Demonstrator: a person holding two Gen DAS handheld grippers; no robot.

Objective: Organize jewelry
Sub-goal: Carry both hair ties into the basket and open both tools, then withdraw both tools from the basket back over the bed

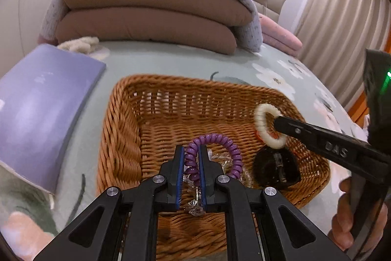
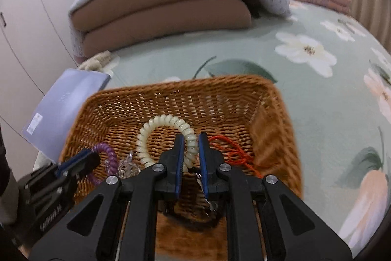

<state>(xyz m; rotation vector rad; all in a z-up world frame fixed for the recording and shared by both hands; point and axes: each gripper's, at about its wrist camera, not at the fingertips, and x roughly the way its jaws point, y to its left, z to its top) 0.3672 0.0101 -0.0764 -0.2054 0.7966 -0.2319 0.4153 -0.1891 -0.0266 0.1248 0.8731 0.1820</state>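
- The left gripper point(image 1: 191, 155) has its blue-padded jaws clamped on a purple spiral hair tie point(image 1: 215, 153), which loops up and to the right out of the pads above the wicker basket point(image 1: 117, 138)
- The right gripper point(image 2: 191, 146) pinches a cream spiral hair tie point(image 2: 156, 129) between its own blue pads; the coil arches up and to the left over the basket's floor
- From the left wrist, the right gripper's dark fingers reach in from the right edge, with the cream tie hanging from their tip over the basket's right side
- From the right wrist, the left gripper enters at the lower left, the purple tie gripped at its tip just inside the basket's left wall
- A person's hand point(image 1: 347, 219) is wrapped around the right gripper's handle at the lower right of the left view
- Inside the basket lie a dark hair claw clip point(image 1: 276, 168), a red cord point(image 2: 232, 151) by the right wall, and some clear sparkly pieces point(image 2: 127, 165) too blurred to name
- The basket sits on a pale green floral bedspread point(image 2: 244, 45)
- A lavender folder point(image 1: 41, 99) lies on the bedspread just left of the basket
- Behind, a folded brown quilt point(image 1: 151, 16) under a grey patterned cover is stacked on the bed, with a pink folded blanket point(image 1: 278, 36) to its right
- The basket's edges are smeared by motion blur in the right view
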